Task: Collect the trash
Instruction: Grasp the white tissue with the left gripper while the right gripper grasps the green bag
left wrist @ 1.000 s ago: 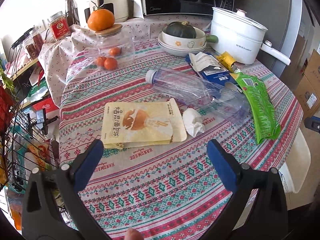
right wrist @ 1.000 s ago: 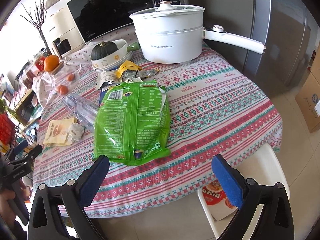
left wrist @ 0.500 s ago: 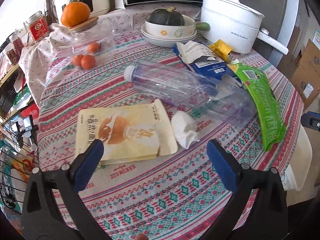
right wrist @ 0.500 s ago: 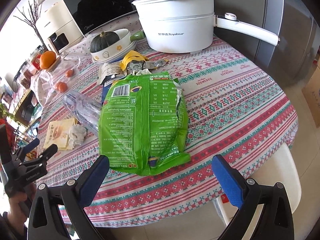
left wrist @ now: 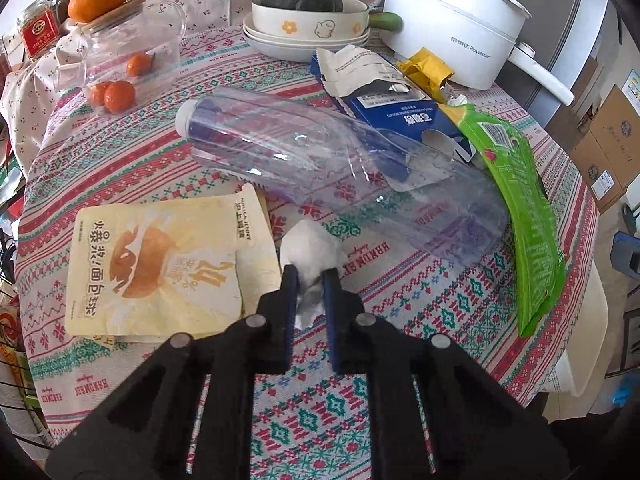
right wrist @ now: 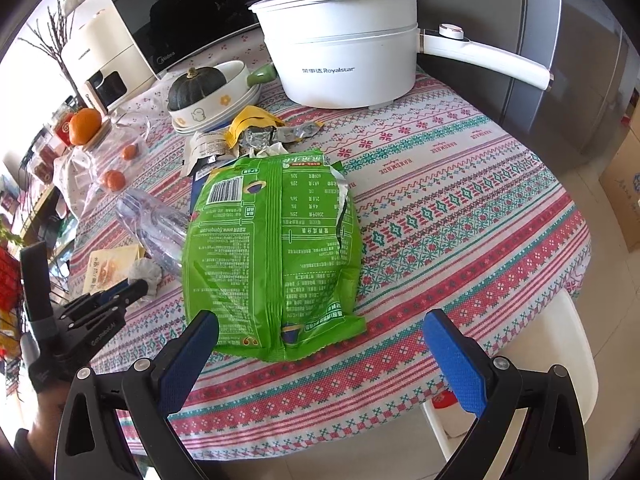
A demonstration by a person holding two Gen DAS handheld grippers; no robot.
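Left gripper (left wrist: 311, 278): jaws closing on a crumpled white tissue (left wrist: 310, 248), which sits between the pads with the pads pressing its near end; most of the wad bulges out beyond the fingertips, resting on the patterned tablecloth (left wrist: 420, 304).

Right gripper (right wrist: 320, 332): jaws spread wide, nothing between them, held over the table's near edge. A green bag (right wrist: 272, 256) lies flat just beyond the fingertips, its near end reaching in between them.

Yellow pouch (left wrist: 160, 264): flat on the cloth, touching the tissue's left side.

Clear bottle (left wrist: 320, 164): on its side beyond the tissue, white cap to the left, base against the green bag.

Blue carton (left wrist: 396, 108): torn open, partly under the bottle and the bag.

Yellow wrapper (left wrist: 426, 70): crumpled, beyond the carton, near the pot.

Far row: glass jar (left wrist: 132, 56) holding small oranges, a large orange on its lid; stacked bowls (left wrist: 308, 28) with a dark squash; white pot (right wrist: 340, 48) with a long handle.
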